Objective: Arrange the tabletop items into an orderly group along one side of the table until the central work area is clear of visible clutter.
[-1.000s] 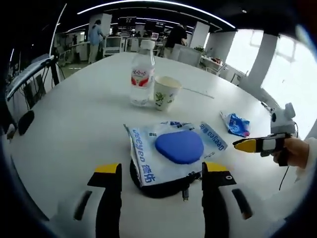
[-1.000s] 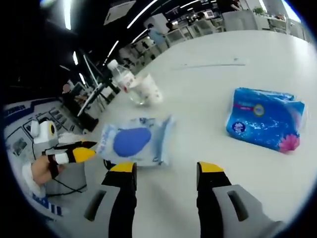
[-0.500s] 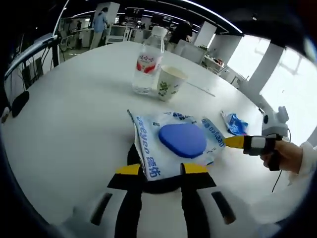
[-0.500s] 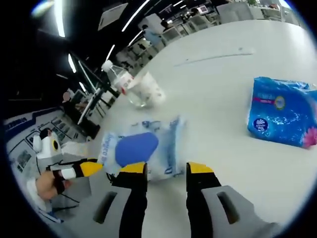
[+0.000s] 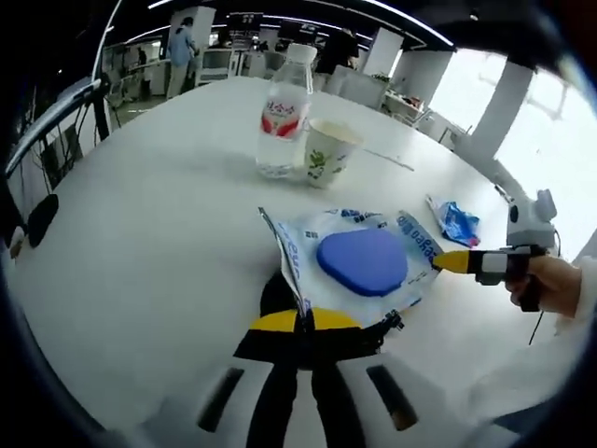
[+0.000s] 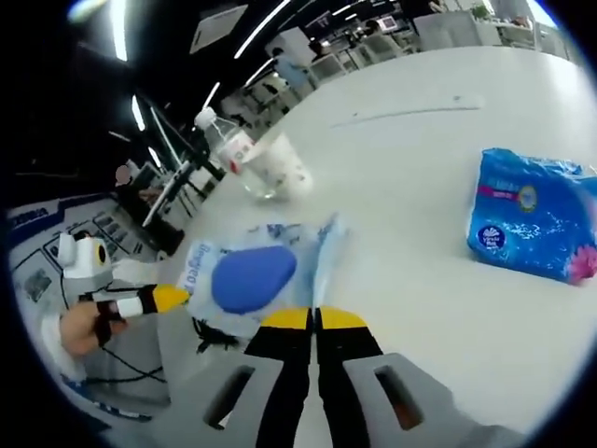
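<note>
A white wet-wipes pack point(image 5: 362, 261) with a blue lid lies on the white table point(image 5: 140, 233), over a black pouch point(image 5: 273, 291). My left gripper point(image 5: 298, 322) is shut on the pack's near edge, which stands up between the jaws. From the right, my right gripper point(image 5: 450, 262) meets the pack's far corner. In the right gripper view, that gripper point(image 6: 315, 319) is shut at the edge of the pack point(image 6: 247, 278), and the left gripper point(image 6: 159, 300) touches its other end. Behind stand a water bottle point(image 5: 283, 117) and a paper cup point(image 5: 328, 154).
A blue tissue packet point(image 6: 536, 217) lies apart on the table; in the left gripper view it point(image 5: 459, 224) sits beyond the right gripper. A thin stick point(image 5: 387, 161) lies past the cup. A person's hand point(image 5: 550, 285) holds the right gripper. Office desks and people stand far behind.
Both grippers went from wide open to shut, closing in on opposite ends of the wipes pack. The pack's near edge has lifted between the left jaws.
</note>
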A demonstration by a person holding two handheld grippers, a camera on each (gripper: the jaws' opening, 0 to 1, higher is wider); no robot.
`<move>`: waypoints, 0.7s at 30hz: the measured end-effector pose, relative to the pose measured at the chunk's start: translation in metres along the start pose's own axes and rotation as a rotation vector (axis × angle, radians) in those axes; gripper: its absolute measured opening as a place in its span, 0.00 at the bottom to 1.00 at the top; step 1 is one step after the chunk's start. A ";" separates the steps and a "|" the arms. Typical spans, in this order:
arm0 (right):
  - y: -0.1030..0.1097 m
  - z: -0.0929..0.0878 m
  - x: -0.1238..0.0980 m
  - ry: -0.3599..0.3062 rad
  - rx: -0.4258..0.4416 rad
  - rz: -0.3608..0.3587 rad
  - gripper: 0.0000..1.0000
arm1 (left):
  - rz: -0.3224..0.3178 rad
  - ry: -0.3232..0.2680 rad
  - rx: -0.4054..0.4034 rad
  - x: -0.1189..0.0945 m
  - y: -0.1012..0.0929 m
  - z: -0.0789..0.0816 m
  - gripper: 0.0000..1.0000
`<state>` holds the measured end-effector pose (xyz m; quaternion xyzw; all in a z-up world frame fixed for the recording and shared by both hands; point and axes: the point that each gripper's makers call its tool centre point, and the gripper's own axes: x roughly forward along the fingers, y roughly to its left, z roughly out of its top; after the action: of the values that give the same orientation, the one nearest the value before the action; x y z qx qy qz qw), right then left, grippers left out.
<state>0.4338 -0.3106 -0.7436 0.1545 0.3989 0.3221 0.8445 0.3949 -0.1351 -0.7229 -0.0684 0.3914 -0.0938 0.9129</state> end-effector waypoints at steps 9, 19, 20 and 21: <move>-0.012 0.017 -0.030 -0.079 -0.017 -0.061 0.00 | -0.041 -0.046 0.146 0.010 -0.027 0.033 0.00; -0.029 0.031 -0.056 -0.134 -0.016 -0.121 0.00 | -0.100 -0.059 0.310 0.029 -0.057 0.059 0.00; -0.030 0.034 -0.058 -0.139 -0.014 -0.129 0.00 | -0.100 -0.065 0.357 0.032 -0.059 0.065 0.00; -0.031 0.036 -0.060 -0.144 -0.011 -0.135 0.00 | -0.103 -0.081 0.388 0.035 -0.064 0.073 0.00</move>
<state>0.4466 -0.3741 -0.7022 0.1453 0.3448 0.2547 0.8917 0.4645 -0.2012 -0.6848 0.0851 0.3249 -0.2114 0.9179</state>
